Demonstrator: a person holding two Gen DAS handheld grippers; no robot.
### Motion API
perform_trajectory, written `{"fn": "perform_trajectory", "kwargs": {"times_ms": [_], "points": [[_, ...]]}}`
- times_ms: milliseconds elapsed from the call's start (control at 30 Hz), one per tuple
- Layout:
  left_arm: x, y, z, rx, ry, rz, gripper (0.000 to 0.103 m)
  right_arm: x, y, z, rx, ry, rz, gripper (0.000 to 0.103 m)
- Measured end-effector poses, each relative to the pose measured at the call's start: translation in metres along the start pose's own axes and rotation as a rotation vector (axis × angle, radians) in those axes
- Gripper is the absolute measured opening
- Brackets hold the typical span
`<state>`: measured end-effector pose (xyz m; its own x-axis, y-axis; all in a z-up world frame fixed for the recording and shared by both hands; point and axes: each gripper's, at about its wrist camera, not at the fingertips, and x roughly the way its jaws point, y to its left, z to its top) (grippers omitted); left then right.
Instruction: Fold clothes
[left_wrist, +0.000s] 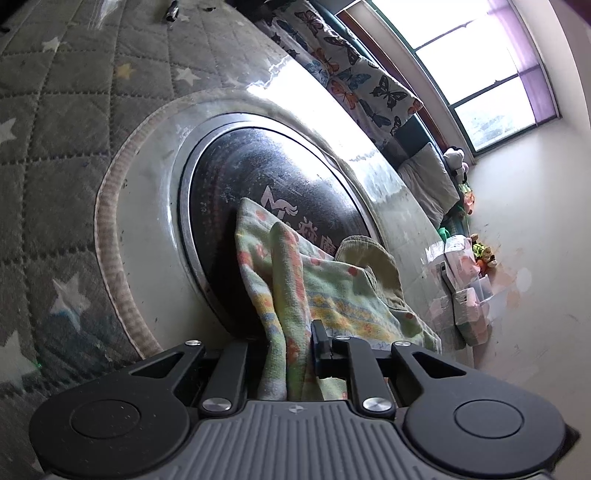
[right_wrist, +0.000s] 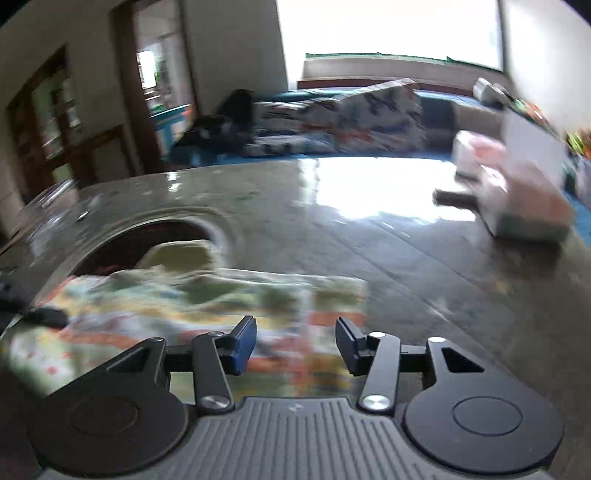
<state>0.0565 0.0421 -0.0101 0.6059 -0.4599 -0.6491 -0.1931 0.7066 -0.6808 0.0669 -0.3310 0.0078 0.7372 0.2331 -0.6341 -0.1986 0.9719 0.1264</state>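
Where it's at: patterned cloth (left_wrist: 325, 291) lies on the glossy tabletop (right_wrist: 332, 229), partly over the dark round plate (left_wrist: 258, 177).
Left tongs (left_wrist: 291, 354): clamped on a bunched fold.
Right tongs (right_wrist: 295, 343): apart, nothing gripped, hovering over the cloth edge.
Which way: long side seems to run across between both tongs, hard to tell.
Risk: slick top, so one-sided tugging probably drags it crooked.

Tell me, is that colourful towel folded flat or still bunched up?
Bunched up: the towel rises in a ridge where the left gripper pinches it.
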Motion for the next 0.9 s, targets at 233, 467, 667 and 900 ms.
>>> {"fn": "perform_trajectory", "kwargs": {"times_ms": [233, 467, 667, 900], "points": [[0.001, -0.005, 0.000, 0.036, -0.007, 0.016, 0.017, 0.009, -0.017, -0.007, 0.066, 0.001, -0.006, 0.058], [0.001, -0.011, -0.002, 0.080, -0.021, 0.038, 0.016, 0.004, -0.003, -0.008, 0.053, 0.005, 0.032, 0.026], [-0.005, -0.025, -0.001, 0.149, -0.045, 0.034, 0.013, -0.012, -0.003, -0.008, 0.081, -0.054, 0.040, 0.009], [-0.004, -0.068, -0.001, 0.266, -0.049, -0.028, 0.010, -0.053, -0.013, -0.006, 0.091, -0.143, -0.004, 0.008]]}}
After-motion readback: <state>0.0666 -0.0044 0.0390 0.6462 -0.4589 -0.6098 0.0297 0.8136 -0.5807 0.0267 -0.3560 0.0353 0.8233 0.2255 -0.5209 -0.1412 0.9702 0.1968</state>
